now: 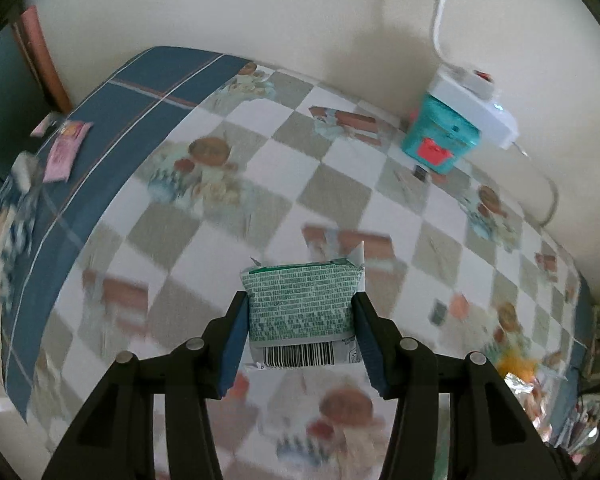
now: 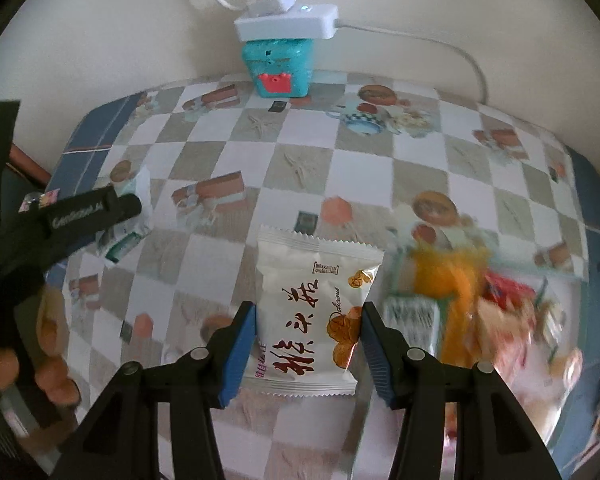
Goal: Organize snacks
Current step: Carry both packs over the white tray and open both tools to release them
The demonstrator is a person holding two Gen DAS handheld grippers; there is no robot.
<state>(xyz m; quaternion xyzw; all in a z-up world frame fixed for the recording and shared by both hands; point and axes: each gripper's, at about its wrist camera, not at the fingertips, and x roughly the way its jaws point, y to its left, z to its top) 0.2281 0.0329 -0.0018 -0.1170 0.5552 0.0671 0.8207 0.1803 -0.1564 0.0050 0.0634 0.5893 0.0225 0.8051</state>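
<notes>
A green packet [image 1: 302,302] is grasped in the left claw [image 1: 300,330], a white packet [image 2: 312,316] in the right claw [image 2: 309,346], and a mixed pile [image 2: 480,300] is left unsorted on the tabletop [image 2: 340,184].

Found wide bare room across the middle of the checked tablecloth [image 2: 300,168]. Blocked at the far wall by a teal box [image 2: 278,68] under a white power strip [image 2: 286,24], and on the right by a heap of snack packets [image 2: 480,300]. Met the left gripper [image 2: 120,216] low at left.
</notes>
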